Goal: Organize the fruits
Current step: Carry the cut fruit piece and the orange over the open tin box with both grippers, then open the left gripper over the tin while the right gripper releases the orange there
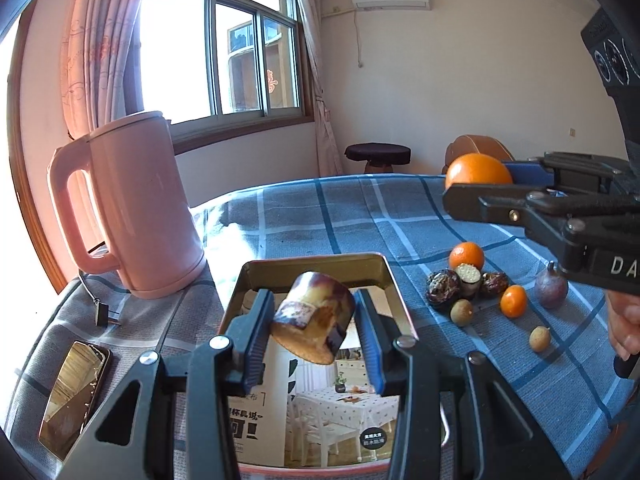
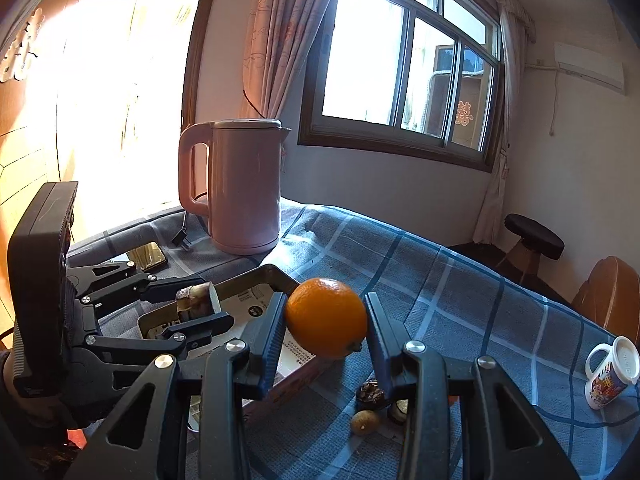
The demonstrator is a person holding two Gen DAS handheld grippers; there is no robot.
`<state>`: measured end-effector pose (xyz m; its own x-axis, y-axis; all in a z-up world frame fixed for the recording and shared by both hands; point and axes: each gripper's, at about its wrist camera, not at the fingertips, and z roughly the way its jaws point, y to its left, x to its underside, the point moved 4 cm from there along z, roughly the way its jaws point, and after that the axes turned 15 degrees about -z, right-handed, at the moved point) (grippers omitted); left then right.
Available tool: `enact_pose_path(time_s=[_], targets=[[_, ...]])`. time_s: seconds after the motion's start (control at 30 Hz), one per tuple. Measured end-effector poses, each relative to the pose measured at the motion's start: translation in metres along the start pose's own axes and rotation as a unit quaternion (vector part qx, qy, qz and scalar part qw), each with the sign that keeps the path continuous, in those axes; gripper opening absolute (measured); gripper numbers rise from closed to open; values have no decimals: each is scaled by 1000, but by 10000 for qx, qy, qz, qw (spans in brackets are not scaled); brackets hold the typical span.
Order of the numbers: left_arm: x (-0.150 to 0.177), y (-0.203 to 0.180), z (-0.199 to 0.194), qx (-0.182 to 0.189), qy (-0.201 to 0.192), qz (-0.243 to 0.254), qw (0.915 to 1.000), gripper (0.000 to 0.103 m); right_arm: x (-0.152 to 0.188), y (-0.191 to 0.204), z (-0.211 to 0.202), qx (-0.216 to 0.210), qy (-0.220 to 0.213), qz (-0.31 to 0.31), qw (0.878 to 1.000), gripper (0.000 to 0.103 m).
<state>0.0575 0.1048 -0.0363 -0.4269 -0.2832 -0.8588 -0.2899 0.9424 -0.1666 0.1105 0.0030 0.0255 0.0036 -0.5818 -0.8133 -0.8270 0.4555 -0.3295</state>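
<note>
White letters "DA" are legible on the right claw (image 1: 476, 196) body. Chinese print on the paper sheet (image 1: 320, 420) beneath the left claw (image 1: 314, 344) is too small to read.

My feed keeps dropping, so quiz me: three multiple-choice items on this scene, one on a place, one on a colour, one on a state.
1. The left tongs hold the sugarcane piece over:
A. the kettle
B. the tin tray
C. the mug

2. The kettle is:
A. pink
B. green
C. black

3. The right tongs are:
A. empty
B. shut on the large orange
C. gripping a cup

Answers: 1 B, tray rim shows behind the piece. 2 A, pink in both views. 3 B, both pads press the orange.
</note>
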Motion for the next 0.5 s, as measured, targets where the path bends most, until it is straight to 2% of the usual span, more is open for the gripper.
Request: enact_pose_path(time_s=[0.5], targets=[[2,30,33,-320,495,-39,9983,43,15,24,71,-320,595,61,9977,41]])
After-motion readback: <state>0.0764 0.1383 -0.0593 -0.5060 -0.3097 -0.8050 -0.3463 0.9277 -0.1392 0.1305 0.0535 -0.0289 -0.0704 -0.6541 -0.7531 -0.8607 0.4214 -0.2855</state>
